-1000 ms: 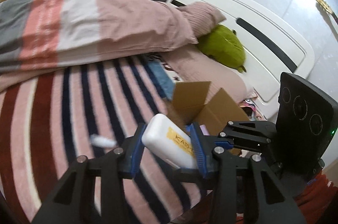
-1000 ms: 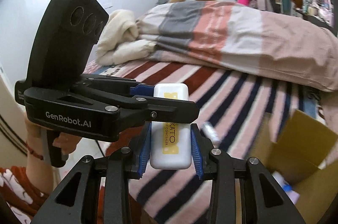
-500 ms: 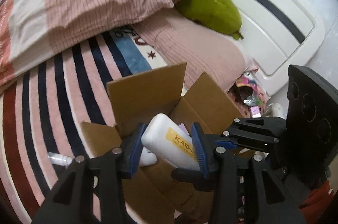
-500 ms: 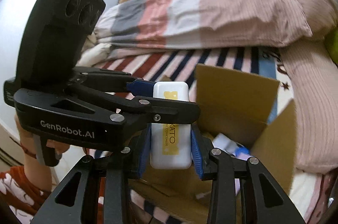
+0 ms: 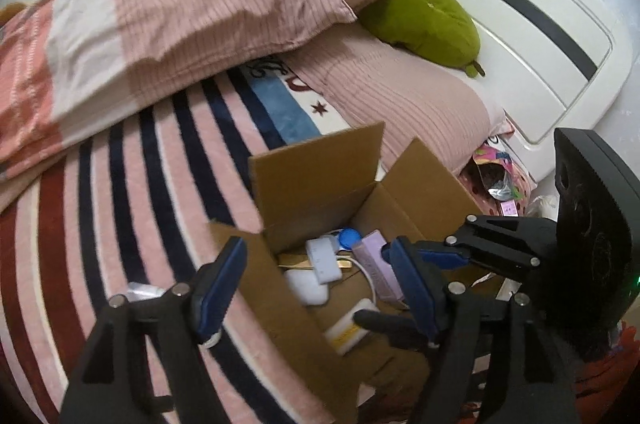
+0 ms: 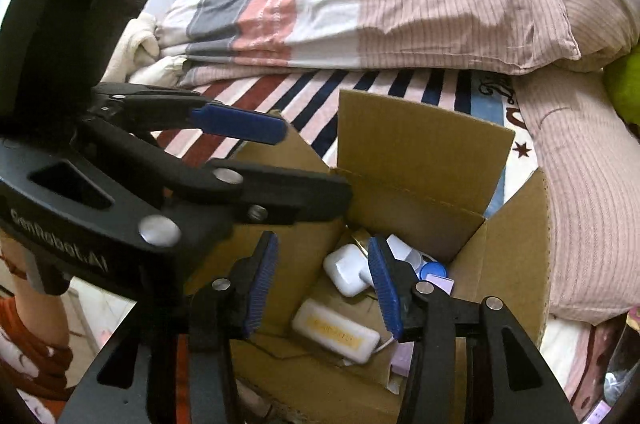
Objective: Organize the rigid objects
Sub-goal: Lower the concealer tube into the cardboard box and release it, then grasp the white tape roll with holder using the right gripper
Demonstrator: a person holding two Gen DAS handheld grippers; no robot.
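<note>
Our left gripper (image 5: 316,288) and right gripper (image 6: 324,288) have just been opening and now hold nothing. The white bottle (image 6: 335,330) lies in the cardboard box (image 6: 424,160) beside a charger (image 6: 346,270).

Both wrist views looking steeply down, close above the open cardboard box (image 5: 316,180) (image 6: 416,160) on the bed (image 5: 132,192) (image 6: 280,92). Left facing the headboard (image 5: 532,36); right facing the foot end. Box interior shared.
</note>
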